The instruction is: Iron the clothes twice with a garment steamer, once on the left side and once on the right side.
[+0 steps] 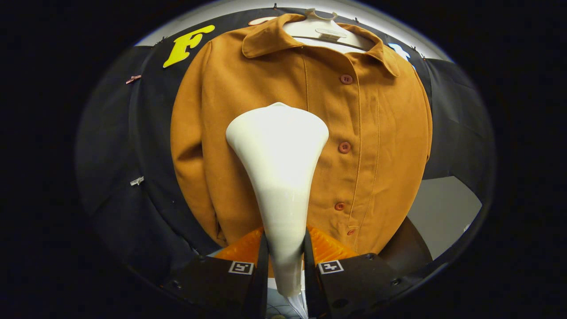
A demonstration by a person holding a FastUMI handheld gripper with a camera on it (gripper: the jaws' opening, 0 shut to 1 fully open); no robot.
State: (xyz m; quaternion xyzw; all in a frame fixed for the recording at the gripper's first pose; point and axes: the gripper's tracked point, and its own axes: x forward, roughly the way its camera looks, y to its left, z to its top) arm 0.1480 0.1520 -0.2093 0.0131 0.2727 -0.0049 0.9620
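Gripper (285, 261) pinches steamer (278, 177) handle, head left of jacket (301, 146) placket; left pass underway, next needs steady downward stroke.

White hanger (325, 31) carrying buttoned brown jacket (376, 146), against black cloth wall (456, 124)

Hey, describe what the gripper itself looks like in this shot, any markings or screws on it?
The gripper has two flat upright fingers rising from dark, blocky housings. Each housing carries a small square black-and-white tag by its finger, plus several round screw heads.
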